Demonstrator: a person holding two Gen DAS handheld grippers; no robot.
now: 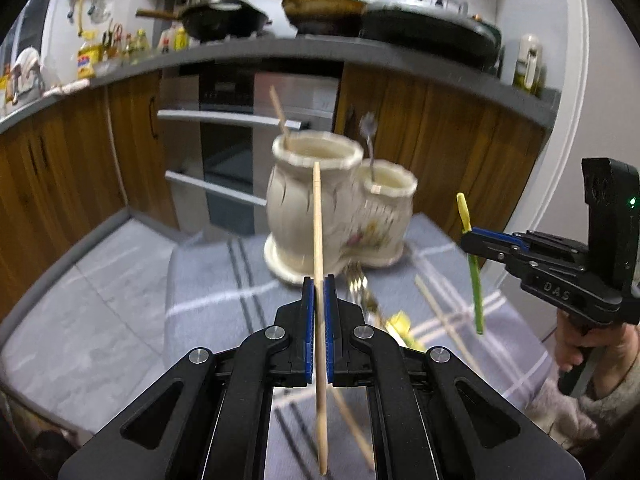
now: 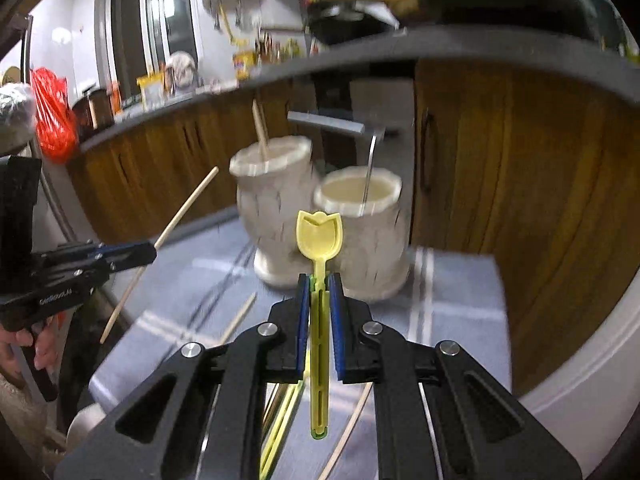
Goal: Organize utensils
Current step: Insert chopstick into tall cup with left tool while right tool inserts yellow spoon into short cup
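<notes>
The left gripper (image 1: 319,280) clamps a wooden chopstick (image 1: 318,216) before the double ceramic utensil holder (image 1: 336,208). The right gripper (image 2: 319,280), marked "DAS", clamps a yellow tulip-shaped spoon (image 2: 319,234) before it.

Glossy ceramic holder (image 1: 332,208), matt wooden chopstick (image 1: 318,240), yellow plastic spoon (image 2: 319,236), woven checked cloth (image 1: 208,280).

Dark pans (image 1: 224,20) sit on a grey kitchen counter (image 1: 280,50) above brown wooden cabinets (image 1: 432,136) and a built-in oven with silver handles (image 1: 228,148). A red plastic bag (image 2: 52,120) hangs near a window (image 2: 148,24).
</notes>
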